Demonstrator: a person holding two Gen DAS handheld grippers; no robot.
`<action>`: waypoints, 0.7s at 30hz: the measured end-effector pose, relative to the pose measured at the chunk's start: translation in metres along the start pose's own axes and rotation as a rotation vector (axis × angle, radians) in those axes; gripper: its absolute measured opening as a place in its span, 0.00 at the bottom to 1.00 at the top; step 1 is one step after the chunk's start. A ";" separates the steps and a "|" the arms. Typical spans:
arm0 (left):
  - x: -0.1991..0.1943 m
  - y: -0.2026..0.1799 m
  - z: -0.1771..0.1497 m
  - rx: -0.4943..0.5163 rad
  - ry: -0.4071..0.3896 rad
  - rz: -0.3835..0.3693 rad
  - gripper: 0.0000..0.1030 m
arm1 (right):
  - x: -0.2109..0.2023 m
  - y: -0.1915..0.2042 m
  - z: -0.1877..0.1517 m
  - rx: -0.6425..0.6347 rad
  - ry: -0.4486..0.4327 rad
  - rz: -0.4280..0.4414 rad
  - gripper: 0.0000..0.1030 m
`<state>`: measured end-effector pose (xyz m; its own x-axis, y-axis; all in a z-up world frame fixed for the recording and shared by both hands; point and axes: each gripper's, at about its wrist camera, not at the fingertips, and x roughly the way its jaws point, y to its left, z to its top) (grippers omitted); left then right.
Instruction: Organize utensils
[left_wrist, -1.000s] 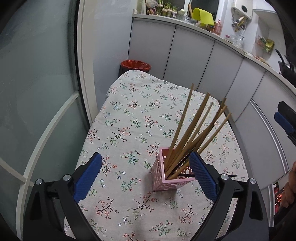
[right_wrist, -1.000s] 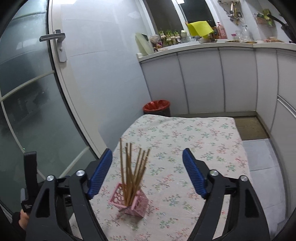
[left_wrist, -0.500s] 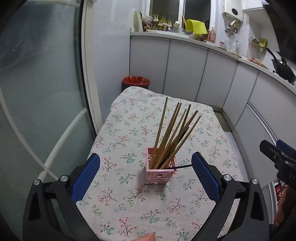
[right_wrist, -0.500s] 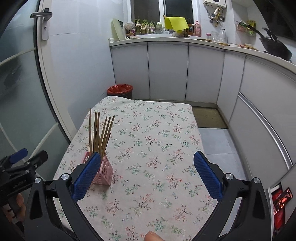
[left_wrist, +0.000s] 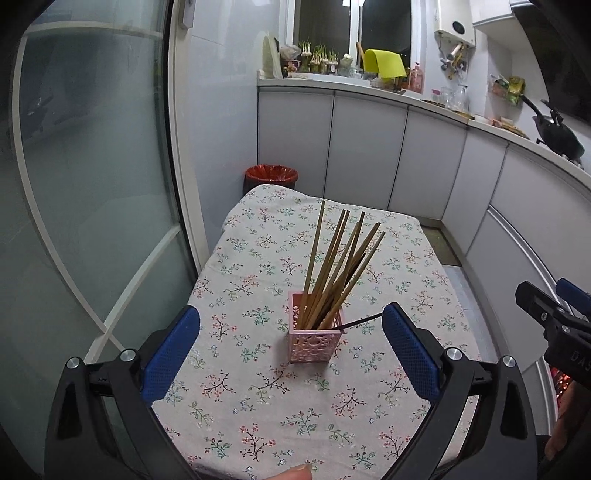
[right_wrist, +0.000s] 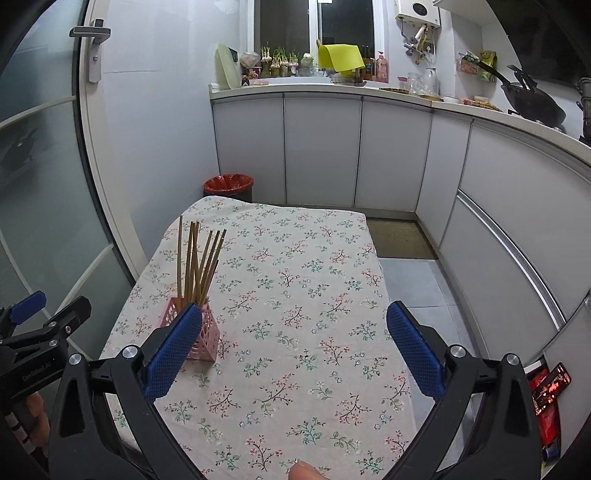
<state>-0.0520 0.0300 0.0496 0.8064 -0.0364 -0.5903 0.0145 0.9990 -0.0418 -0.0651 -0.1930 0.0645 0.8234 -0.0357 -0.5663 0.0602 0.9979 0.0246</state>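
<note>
Chopsticks (left_wrist: 338, 266) upright in pink holder (left_wrist: 316, 341); L (left_wrist: 291, 354) & R (right_wrist: 293, 352) fingers wide apart, empty.

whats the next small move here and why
Probably bring the open left gripper toward the black chopstick. It lies tipped low over the rim of the pink holder, while the wooden chopsticks stand bundled. Both grippers are empty.

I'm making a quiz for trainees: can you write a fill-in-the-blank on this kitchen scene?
1. The chopsticks stand in a ____ holder.
2. The left gripper has its jaws ____.
3. The bin beyond the table has a ____ liner.

Missing words: pink; open; red
</note>
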 end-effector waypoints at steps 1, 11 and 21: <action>0.001 0.000 0.000 -0.001 0.004 0.001 0.93 | 0.000 -0.001 0.000 0.003 0.000 0.000 0.93; 0.005 -0.004 0.001 -0.003 0.005 0.022 0.93 | 0.002 -0.004 -0.003 0.023 0.007 0.001 0.93; 0.005 -0.005 0.000 0.000 0.000 0.029 0.93 | 0.000 -0.004 -0.004 0.031 -0.001 0.002 0.93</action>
<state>-0.0481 0.0250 0.0463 0.8068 -0.0074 -0.5908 -0.0091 0.9997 -0.0248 -0.0676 -0.1963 0.0614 0.8240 -0.0333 -0.5656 0.0755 0.9958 0.0513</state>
